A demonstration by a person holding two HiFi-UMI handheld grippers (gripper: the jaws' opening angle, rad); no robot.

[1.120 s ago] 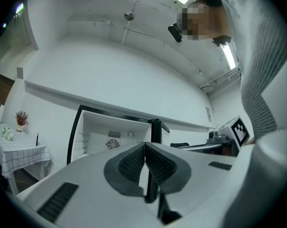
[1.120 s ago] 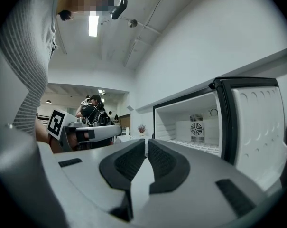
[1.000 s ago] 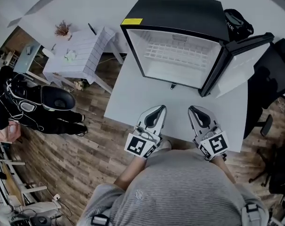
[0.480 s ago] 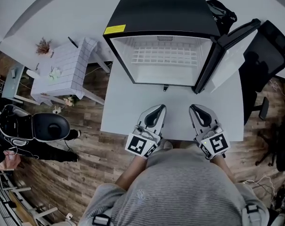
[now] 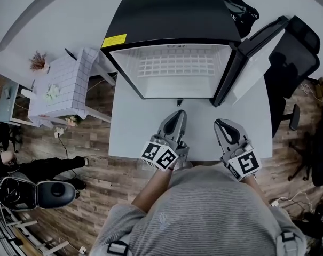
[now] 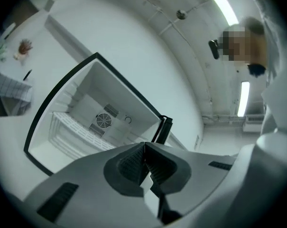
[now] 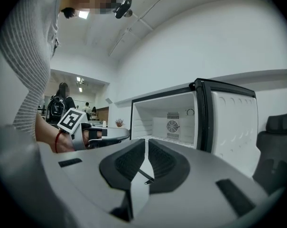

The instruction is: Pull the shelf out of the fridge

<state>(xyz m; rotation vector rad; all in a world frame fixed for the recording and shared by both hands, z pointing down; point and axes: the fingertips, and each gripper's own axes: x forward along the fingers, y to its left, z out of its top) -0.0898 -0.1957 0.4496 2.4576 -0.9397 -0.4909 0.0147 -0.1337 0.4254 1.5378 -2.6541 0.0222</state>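
**Head view.** The black compact fridge with a white interior (image 5: 172,15) stands at the upper centre of the frame, on the far part of the pale grey table top (image 5: 132,132). Its black door with a white inner liner (image 5: 252,55) is swung open to the right. The white wire-grid shelf (image 5: 174,65) sits fully inside the cabinet. The left gripper (image 5: 178,114) and the right gripper (image 5: 219,123) are at the lower centre, over the near part of the table. Both point toward the fridge opening, and both are well apart from the shelf.

**Left gripper view.** The jaws are pressed together with nothing between them. The fridge fills the left half of the frame. The shelf (image 6: 79,129) lies beyond and to the left of the jaw tips, below the round fan grille (image 6: 104,121) on the back wall. There is no contact between gripper and shelf.

**Right gripper view.** The jaws are closed to a thin seam and hold nothing. The shelf (image 7: 174,138) shows just above the jaw tips in the frame, deep inside the cabinet and clear of the gripper. The open door occupies the right of the frame. The left gripper appears at centre left.
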